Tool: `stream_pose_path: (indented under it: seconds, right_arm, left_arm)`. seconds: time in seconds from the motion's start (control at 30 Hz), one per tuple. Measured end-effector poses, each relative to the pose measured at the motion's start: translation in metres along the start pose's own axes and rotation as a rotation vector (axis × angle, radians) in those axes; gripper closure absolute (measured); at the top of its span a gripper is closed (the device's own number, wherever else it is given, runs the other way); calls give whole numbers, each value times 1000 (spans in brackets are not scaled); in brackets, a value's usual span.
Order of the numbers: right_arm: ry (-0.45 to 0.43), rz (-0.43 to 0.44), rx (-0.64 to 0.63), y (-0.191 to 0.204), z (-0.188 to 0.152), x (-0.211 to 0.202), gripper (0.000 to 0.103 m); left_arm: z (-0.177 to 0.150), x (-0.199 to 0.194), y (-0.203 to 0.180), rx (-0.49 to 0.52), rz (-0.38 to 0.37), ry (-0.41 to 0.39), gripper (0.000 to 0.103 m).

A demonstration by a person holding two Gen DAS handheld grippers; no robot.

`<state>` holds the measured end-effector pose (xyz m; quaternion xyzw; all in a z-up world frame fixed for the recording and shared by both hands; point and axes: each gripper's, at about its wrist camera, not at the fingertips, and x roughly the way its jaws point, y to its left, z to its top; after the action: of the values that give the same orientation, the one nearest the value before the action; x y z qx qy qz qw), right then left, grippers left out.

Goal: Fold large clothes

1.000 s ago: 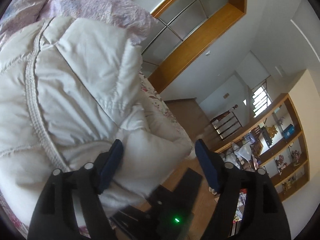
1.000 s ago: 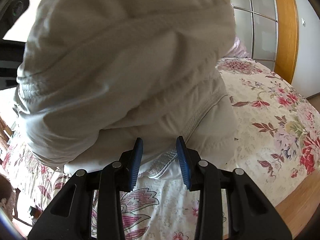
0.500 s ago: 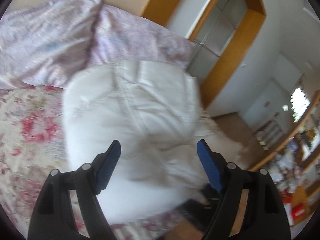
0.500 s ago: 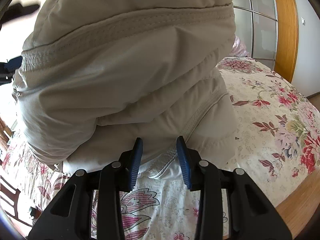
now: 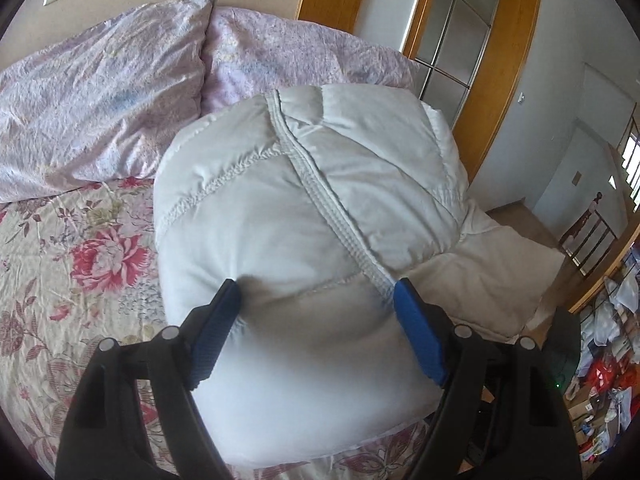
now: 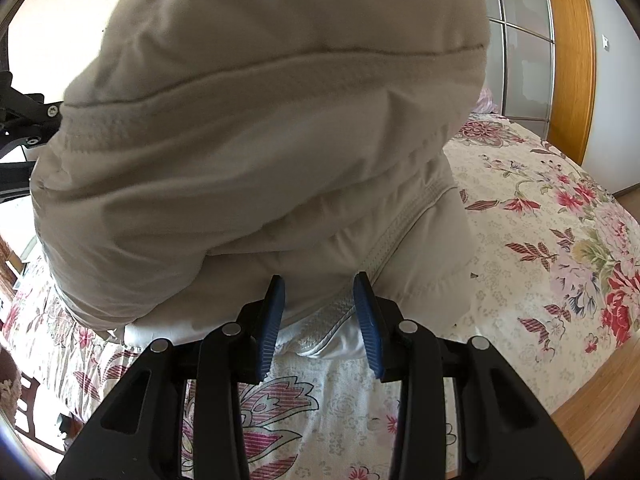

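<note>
A puffy white quilted jacket (image 5: 312, 216) lies folded in a thick bundle on the floral bed sheet (image 5: 60, 240). My left gripper (image 5: 316, 300) is open wide, its blue pads pressing against the near side of the bundle. In the right wrist view the jacket (image 6: 260, 120) fills most of the frame. My right gripper (image 6: 318, 300) is partly open, its pads at either side of the jacket's lower hem and zip edge, not clamped on it.
Two pale purple pillows (image 5: 100, 92) lie behind the jacket at the head of the bed. A wooden-framed glass door (image 5: 472, 40) stands beyond. The bed's wooden edge (image 6: 592, 412) is at the right. Cluttered shelves (image 5: 608, 360) stand at the far right.
The left gripper has swung from beside the jacket, facing the room, to above the bed, now pressing on the bundle. The folded top layer has settled lower. The right gripper stayed put.
</note>
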<state>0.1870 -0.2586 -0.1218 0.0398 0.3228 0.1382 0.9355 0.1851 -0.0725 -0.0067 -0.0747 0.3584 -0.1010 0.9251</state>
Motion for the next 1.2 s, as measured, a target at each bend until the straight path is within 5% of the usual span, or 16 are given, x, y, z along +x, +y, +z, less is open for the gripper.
stream_pose_path:
  seconds: [1.2]
  right_arm:
    - [3, -7, 27, -14, -9, -6, 65]
  left_arm:
    - [-19, 34, -18, 65, -11, 20, 24]
